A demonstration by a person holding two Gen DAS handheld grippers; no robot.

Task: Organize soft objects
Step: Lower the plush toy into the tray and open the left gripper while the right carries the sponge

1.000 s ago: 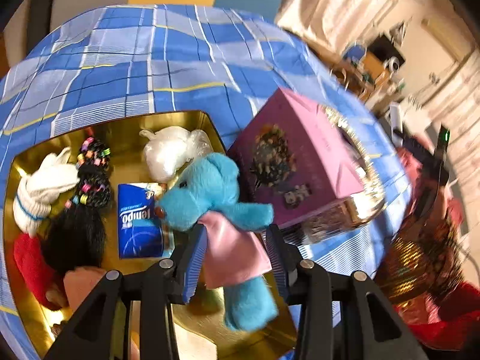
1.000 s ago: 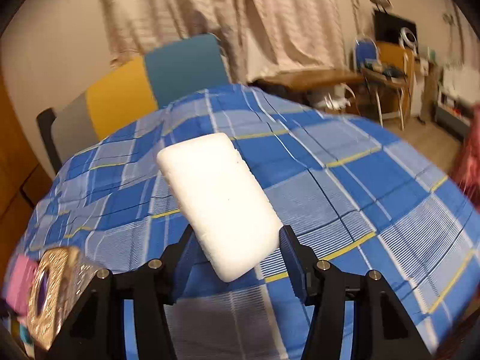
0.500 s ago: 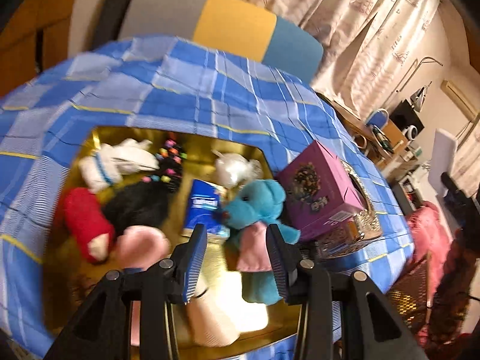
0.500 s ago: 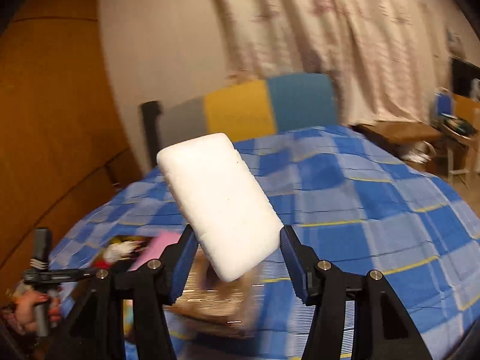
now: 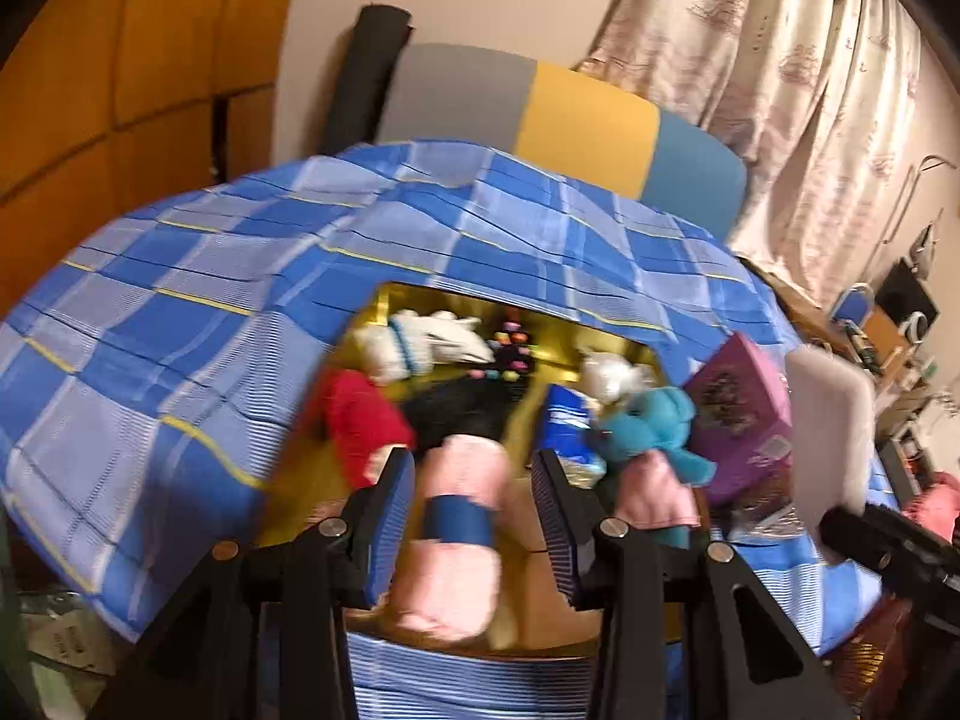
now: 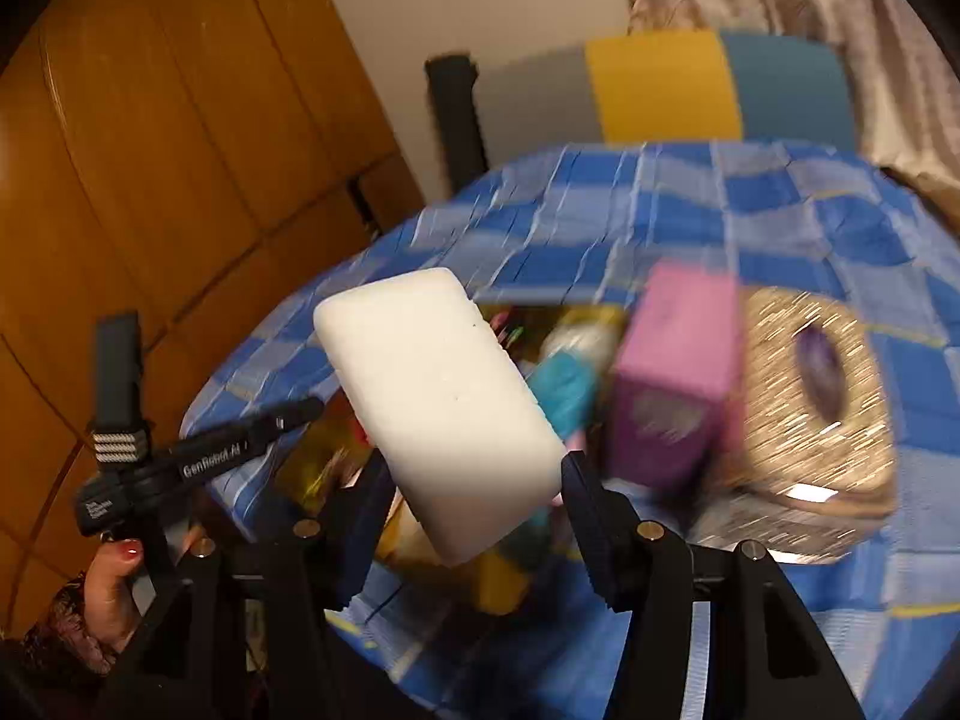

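Your right gripper (image 6: 462,495), clamping the sponge (image 6: 438,408), has swung toward the tray (image 5: 384,306); left gripper (image 5: 474,504) gapes empty, and releasing early drops it short.

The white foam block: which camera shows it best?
The right wrist view: the white foam block fills the centre, sharp, between the right gripper fingers. The left wrist view catches it only at the right edge, blurred and partly hidden.

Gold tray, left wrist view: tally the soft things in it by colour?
In the gold tray, as far as the blur allows:
White: 2, plush, small bundle
Red: 1
Black: 1
Pink: 1
Blue: 2, teddy, tissue pack
Total: 7
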